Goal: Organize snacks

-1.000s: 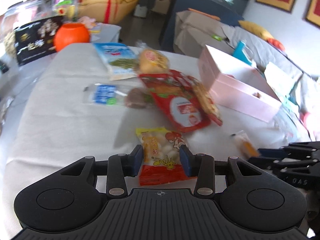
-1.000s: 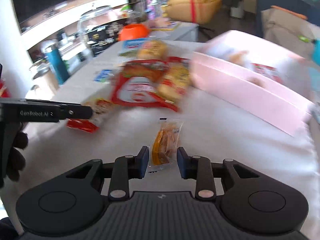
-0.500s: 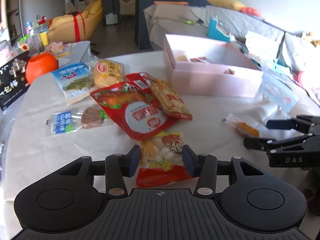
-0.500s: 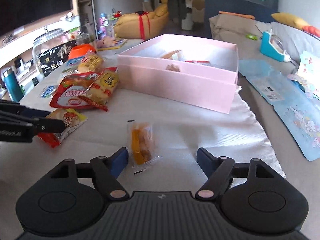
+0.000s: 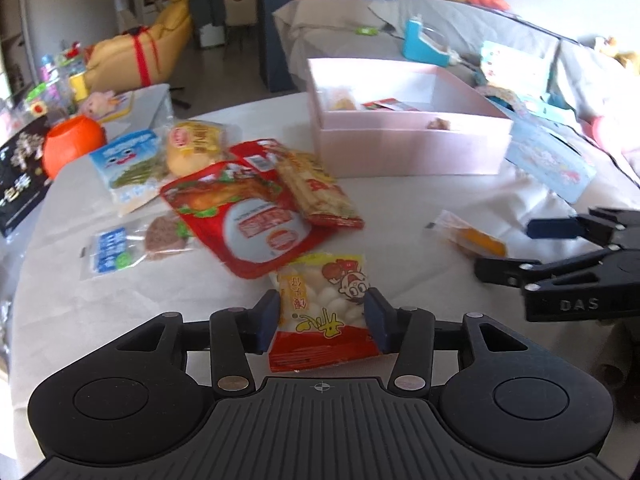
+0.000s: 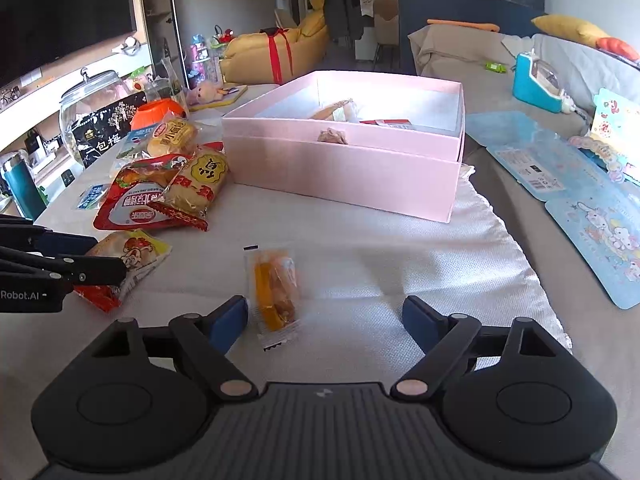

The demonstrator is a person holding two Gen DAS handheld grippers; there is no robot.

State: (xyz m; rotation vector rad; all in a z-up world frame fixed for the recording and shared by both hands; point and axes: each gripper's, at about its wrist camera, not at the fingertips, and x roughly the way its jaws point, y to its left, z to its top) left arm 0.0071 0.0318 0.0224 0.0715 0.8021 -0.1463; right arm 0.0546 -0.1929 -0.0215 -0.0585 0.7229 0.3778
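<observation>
Your left gripper (image 5: 323,320) sits low over the white cloth (image 6: 360,264) with a yellow-and-red snack bag (image 5: 320,312) between its two blue pads. The pads stand right at the bag's edges, and its jaws have just been opening a little; whether they press on the bag, you cannot tell from these views. The bag lies flat on the cloth.

Your right gripper (image 6: 325,318) is spread wide – its jaws have just been opening – and a small clear packet with an orange snack (image 6: 275,288) lies loose on the cloth between them, just beside the left pad and well clear of the right one.

Behind both grippers stands the open pink box (image 6: 344,168), with a few snacks already inside (they are too small to identify). To the left of the box is a loose pile of packets – a large red pouch (image 5: 248,216), a packet of yellow crackers (image 5: 316,192), a round yellow bun (image 5: 196,144) and a blue-and-white bag (image 5: 128,164). Farther left sits an orange bowl (image 5: 72,144).
</observation>
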